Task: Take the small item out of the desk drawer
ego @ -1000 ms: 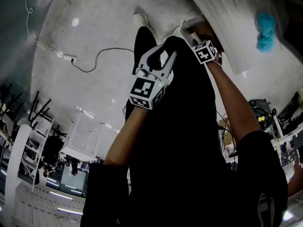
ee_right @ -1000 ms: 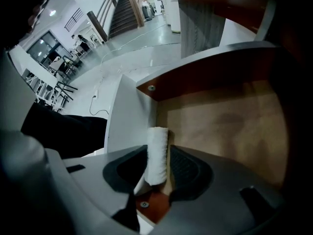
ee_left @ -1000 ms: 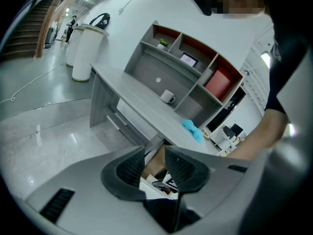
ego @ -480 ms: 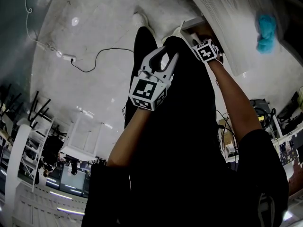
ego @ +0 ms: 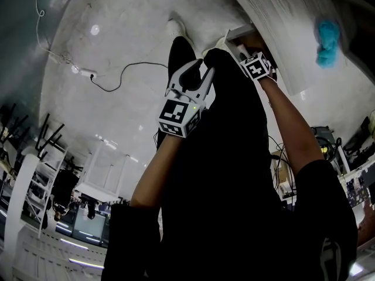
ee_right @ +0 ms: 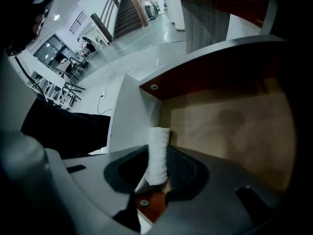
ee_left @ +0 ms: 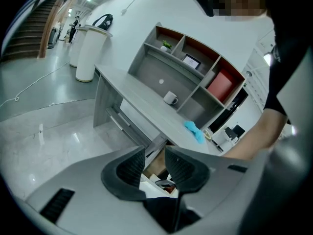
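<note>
In the right gripper view a small white rolled cloth [ee_right: 158,143] stands upright between the pads of my right gripper [ee_right: 155,163]. The jaws are closing on it and pinch its lower end. Behind it lies the open drawer's bare brown floor [ee_right: 230,126]. From the head view, my right gripper [ego: 243,48] reaches into the drawer [ego: 237,33] under the grey desk top [ego: 275,22], its fingertips hidden there. My left gripper [ego: 198,74] hangs over the person's black-clothed lap, open and empty. The left gripper [ee_left: 155,153] looks toward the drawer [ee_left: 155,164].
A blue cloth [ego: 328,37] lies on the desk top, also the blue cloth [ee_left: 194,130] near a white mug [ee_left: 170,98]. A shelf unit [ee_left: 195,67] stands on the desk. A black cable [ego: 117,78] runs across the pale floor. A white cylinder [ee_left: 90,53] stands beyond the desk's far end.
My left gripper has drifted slightly to the left over the lap. The right gripper stays at the drawer.
</note>
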The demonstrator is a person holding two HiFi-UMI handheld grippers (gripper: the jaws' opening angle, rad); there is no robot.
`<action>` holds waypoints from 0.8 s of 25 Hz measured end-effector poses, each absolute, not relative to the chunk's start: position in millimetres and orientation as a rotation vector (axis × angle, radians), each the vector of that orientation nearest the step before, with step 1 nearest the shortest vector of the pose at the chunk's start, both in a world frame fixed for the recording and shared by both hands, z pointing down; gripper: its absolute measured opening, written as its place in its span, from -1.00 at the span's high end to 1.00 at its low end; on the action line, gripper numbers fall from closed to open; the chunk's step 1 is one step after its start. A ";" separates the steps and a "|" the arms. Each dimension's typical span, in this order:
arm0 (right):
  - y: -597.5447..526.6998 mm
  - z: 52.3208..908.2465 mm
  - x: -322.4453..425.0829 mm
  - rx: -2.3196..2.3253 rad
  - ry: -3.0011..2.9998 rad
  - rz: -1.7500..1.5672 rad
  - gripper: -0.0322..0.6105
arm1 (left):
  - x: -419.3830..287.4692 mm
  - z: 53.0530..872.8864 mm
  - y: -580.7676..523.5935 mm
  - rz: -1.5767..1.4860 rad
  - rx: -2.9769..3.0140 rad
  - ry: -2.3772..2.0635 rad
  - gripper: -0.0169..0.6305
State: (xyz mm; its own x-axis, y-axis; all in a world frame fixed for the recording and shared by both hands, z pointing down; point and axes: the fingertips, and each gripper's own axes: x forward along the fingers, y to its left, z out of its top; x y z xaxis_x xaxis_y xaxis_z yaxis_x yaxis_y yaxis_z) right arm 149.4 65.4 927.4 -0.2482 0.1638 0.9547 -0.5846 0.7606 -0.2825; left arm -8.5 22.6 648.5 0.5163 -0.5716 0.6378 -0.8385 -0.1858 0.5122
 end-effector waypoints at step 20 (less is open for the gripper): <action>50.6 848.0 144.6 0.518 -1.680 0.792 0.55 | -22.4 576.3 -7.6 0.316 2.012 -1.073 0.62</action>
